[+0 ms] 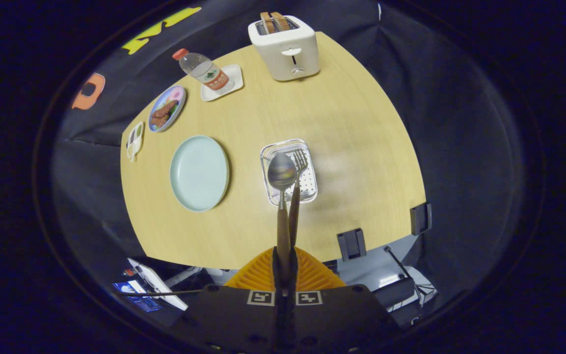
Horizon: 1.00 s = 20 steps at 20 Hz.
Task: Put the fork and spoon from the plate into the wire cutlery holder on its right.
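Note:
My gripper (284, 251) is shut on the wooden handles of a spoon (282, 172) and a fork (300, 160), held together high above the table. Their metal heads point away from me and hang over the clear cutlery holder (307, 192), which stands on the wooden table (352, 128) to the right of the pale blue-green plate (199, 172). Nothing lies on the plate. The lower ends of the handles are hidden between my fingers.
A white toaster (285, 46) with bread in its slots stands at the far edge. A water bottle (203, 71) lies on a small white tray, next to a small plate of food (166, 108). Two black clamps (351, 244) grip the near table edge.

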### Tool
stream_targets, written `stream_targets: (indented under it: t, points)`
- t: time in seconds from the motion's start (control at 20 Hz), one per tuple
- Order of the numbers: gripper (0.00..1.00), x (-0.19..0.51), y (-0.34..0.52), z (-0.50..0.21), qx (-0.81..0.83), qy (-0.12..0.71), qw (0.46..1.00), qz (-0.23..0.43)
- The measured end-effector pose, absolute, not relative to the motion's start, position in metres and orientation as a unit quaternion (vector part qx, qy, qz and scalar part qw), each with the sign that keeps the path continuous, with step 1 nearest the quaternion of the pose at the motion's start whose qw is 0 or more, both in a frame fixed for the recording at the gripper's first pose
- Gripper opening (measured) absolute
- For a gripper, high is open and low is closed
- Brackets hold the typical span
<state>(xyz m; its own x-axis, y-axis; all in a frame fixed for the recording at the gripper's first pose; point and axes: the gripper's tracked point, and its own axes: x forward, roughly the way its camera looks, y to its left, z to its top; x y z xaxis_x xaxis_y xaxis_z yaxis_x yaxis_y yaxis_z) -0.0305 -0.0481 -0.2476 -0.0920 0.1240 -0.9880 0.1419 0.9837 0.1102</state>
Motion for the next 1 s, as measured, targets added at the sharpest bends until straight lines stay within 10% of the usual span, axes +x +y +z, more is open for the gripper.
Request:
stream_targets:
  t: [0.55, 1.0]
  points:
    - [0.14, 0.000, -0.035, -0.263, 0.133, 0.736, 0.664, -0.018]
    - [0.88, 0.072, -0.023, -0.210, 0.063, 0.548, 0.834, 0.033]
